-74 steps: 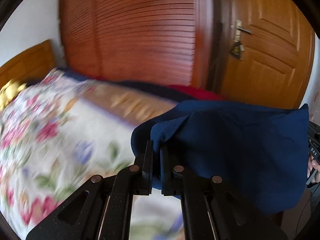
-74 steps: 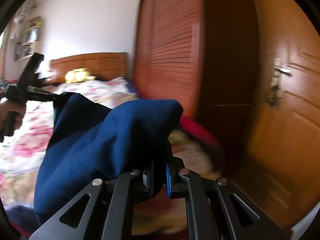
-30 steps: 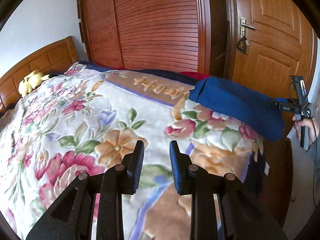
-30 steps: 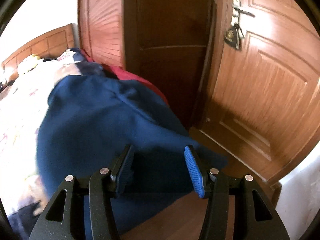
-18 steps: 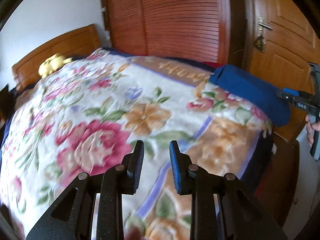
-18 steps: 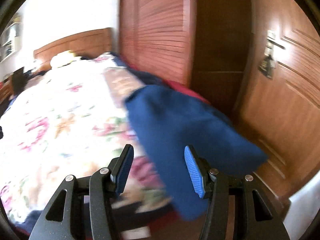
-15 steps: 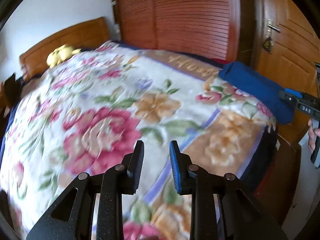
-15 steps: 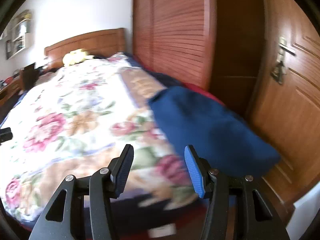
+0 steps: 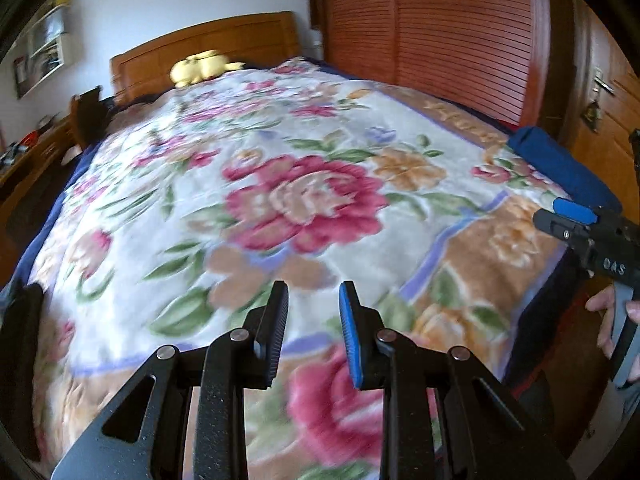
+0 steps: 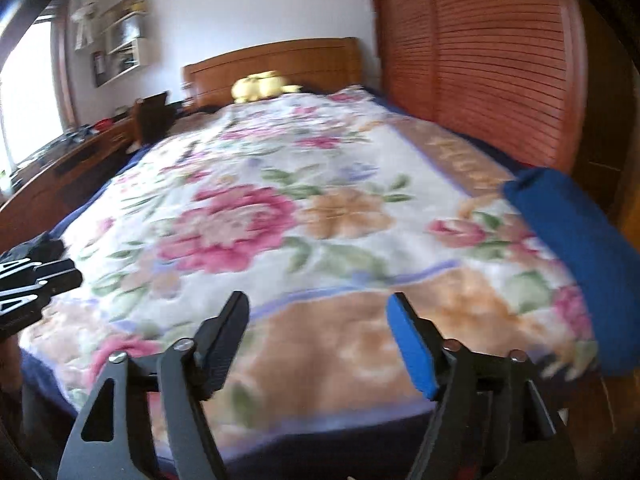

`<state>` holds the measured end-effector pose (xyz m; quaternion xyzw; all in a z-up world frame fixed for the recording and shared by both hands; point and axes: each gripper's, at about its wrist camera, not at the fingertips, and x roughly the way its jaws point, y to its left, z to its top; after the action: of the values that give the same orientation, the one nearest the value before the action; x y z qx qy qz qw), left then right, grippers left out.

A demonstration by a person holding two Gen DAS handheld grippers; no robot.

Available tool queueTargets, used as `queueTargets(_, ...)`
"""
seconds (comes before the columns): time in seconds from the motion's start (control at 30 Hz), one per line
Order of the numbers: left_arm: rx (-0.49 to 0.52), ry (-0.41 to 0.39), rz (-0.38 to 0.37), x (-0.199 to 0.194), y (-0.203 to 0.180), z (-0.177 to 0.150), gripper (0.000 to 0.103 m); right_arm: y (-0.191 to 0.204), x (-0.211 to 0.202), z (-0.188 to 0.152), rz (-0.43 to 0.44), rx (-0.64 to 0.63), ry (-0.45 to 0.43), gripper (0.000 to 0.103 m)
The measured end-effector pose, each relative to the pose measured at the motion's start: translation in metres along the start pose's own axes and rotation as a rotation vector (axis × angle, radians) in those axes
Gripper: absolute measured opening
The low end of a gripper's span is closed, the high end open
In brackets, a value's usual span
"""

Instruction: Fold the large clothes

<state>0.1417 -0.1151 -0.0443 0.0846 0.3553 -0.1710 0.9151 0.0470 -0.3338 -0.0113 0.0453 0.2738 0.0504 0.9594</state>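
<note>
- Left gripper [image 9: 313, 322]: jaws slightly parted with a narrow gap, nothing between the pads, pointing forward and downward.
- Right gripper [image 10: 318, 336]: jaws have just been opening and stand wide, with nothing between them.
- Right gripper is also seen at the right edge of the left wrist view, a hand [image 9: 614, 320] wrapped on its grey handle.
- Left gripper shows only partly at the left edge of the right wrist view.

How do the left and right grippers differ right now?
The left gripper has a narrow gap between its jaws; the right gripper stands much wider, its jaws having just been opening. Both are empty and open, over the floral blanket, with the folded blue garment lying free at the bed's corner.
</note>
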Motion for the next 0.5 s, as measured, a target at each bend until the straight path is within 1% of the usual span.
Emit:
queueTargets(0.03,-0.014,0.000,0.024,-0.004,0.008,-0.005,0.027,0.009,0.002,-0.002,0.024,-0.007,0.003,0.080)
queueTargets(0.07,-0.027,0.001,0.033,-0.007,0.014,-0.009,0.027,0.012,0.013,0.002,0.043,-0.018,0.008,0.081)
queueTargets(0.13,-0.060,0.003,0.040,-0.012,0.027,-0.017,0.027,0.033,0.016,-0.002,0.059,-0.038,0.018,0.081)
queueTargets(0.23,-0.100,-0.003,0.074,-0.022,0.044,-0.028,0.027,0.056,0.020,-0.007,0.085,-0.052,0.033,0.081)
queueTargets(0.37,-0.150,-0.027,0.109,-0.037,0.063,-0.042,0.027,0.081,0.012,-0.009,0.119,-0.080,0.007,0.082)
queueTargets(0.5,-0.188,-0.066,0.157,-0.053,0.077,-0.051,0.027,0.089,0.004,-0.008,0.159,-0.075,-0.028,0.081)
